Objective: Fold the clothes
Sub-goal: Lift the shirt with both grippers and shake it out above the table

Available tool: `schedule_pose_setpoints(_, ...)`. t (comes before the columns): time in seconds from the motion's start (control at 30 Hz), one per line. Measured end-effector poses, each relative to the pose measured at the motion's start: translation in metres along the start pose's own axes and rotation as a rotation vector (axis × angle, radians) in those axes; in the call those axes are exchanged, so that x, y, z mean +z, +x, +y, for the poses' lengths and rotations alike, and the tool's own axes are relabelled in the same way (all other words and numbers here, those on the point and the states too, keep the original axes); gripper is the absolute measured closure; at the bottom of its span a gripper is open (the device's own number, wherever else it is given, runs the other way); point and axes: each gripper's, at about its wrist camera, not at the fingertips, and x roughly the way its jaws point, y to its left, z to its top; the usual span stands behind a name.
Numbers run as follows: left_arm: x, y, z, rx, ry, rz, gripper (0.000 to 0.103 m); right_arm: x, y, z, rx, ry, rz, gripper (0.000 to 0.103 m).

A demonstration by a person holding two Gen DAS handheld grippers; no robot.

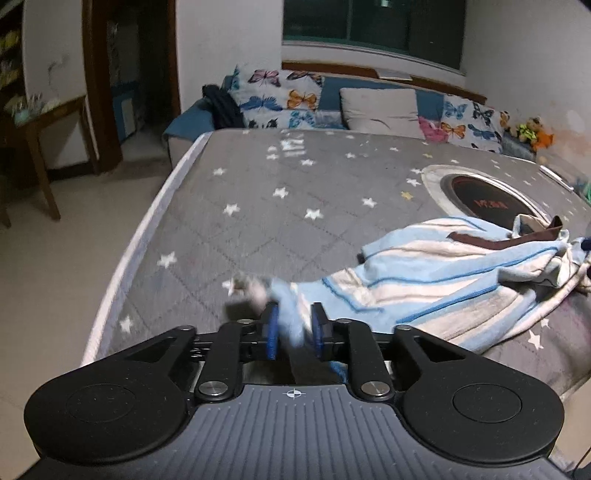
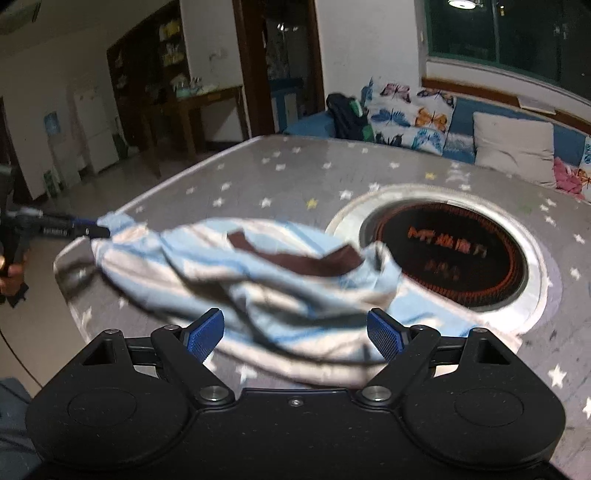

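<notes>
1. Pale blue and cream stripes mark the garment (image 1: 436, 280): a soft, fleecy piece with thin darker blue lines and a brown band (image 2: 295, 260) along one edge. It lies crumpled on the table (image 1: 258, 221), toward your right side of it and close to the near edge.
2. The table wears a grey cover with white stars and a few yellow ones. A round cooktop (image 2: 447, 251) with a dark centre, orange lettering and a pale metal ring sits set into it; the far end of the garment laps over the ring's near side.
3. Your left gripper (image 1: 294, 328) has its blue pads (image 1: 272, 330) drawn close together with a corner of the garment pinched between them. The cloth there is motion-blurred, but it plainly runs from the pads out to the rest of the piece.
4. In the right wrist view the same left gripper (image 2: 94, 228) shows at the table's left edge, held by a hand (image 2: 13, 275), with the garment stretched from its tip toward the middle of the table.
5. Your right gripper (image 2: 295, 334) stands wide, its blue pads (image 2: 205, 334) well apart, with nothing between them. It hovers just above the near part of the garment; whether it touches the cloth cannot be told.
6. Beyond the table runs a blue sofa (image 1: 369, 88) with butterfly-print cushions (image 1: 280, 98) and a plain grey cushion (image 1: 380, 109), under a dark window (image 1: 373, 29). A wooden side table (image 1: 44, 136) stands at the left wall.
</notes>
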Motion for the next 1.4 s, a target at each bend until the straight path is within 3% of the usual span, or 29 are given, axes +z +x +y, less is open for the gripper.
schedule_pose_setpoints(0.17,0.014,-0.006,-0.015,-0.056,0.058,-0.039,0.068,0.012,0.002,-0.013,-0.015,0.026,-0.039,0.019)
schedule_pose_setpoints(0.4,0.034,0.029,-0.065,-0.174,0.195,-0.042,0.068,0.016,0.017,-0.017,-0.016,0.022,-0.026,0.031)
schedule_pose_setpoints(0.7,0.039,0.096,-0.105,-0.282,0.318,0.000,0.068,0.019,0.028,-0.022,-0.016,-0.004,-0.009,0.033)
schedule_pose_setpoints(1.0,0.031,0.114,-0.122,-0.343,0.411,0.015,0.068,0.021,0.054,-0.025,0.037,-0.033,0.065,0.033)
schedule_pose_setpoints(1.03,0.029,0.116,-0.123,-0.339,0.421,0.019,0.068,0.020,0.056,-0.024,0.041,-0.034,0.071,0.035)
schedule_pose_setpoints(1.1,0.026,0.119,-0.126,-0.330,0.441,0.028,0.083,0.017,0.059,-0.022,0.051,-0.037,0.087,0.045)
schedule_pose_setpoints(1.2,0.025,0.116,-0.124,-0.328,0.441,0.017,0.092,0.014,0.056,-0.020,0.057,-0.025,0.087,0.060)
schedule_pose_setpoints(1.3,0.025,0.113,-0.121,-0.326,0.441,0.005,0.094,0.011,0.048,-0.018,0.052,-0.015,0.071,0.071)
schedule_pose_setpoints(1.4,0.025,0.111,-0.118,-0.325,0.446,-0.004,0.093,0.009,0.044,-0.020,0.048,-0.013,0.068,0.072)
